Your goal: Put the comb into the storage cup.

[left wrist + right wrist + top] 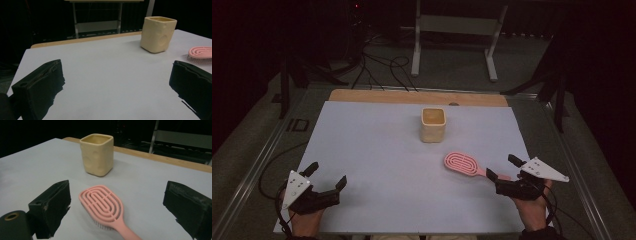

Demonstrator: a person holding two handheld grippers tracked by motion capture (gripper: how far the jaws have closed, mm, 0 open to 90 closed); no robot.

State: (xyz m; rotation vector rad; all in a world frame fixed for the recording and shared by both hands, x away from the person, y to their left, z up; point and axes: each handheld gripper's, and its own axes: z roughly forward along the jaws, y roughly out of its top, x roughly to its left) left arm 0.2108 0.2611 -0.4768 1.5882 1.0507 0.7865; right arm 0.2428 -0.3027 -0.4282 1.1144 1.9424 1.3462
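Note:
A pink hairbrush (462, 163) lies flat on the white table sheet (382, 150), bristles down, its handle pointing toward my right gripper (503, 167). That gripper is open, its jaws standing either side of the handle end without touching it; the hairbrush (103, 206) lies between them in the right gripper view. A cream square cup (432, 124) stands upright behind the brush, near the table's middle back, also seen as the cup (97, 153) and the cup (157, 33). My left gripper (327, 176) is open at the front left with nothing between its jaws.
A strip of bare wooden tabletop (417, 96) shows beyond the sheet's far edge. Behind the table are a white metal frame (454, 35) and loose cables (382, 70) on the dark floor. A metal rail (257, 160) runs along the table's left side.

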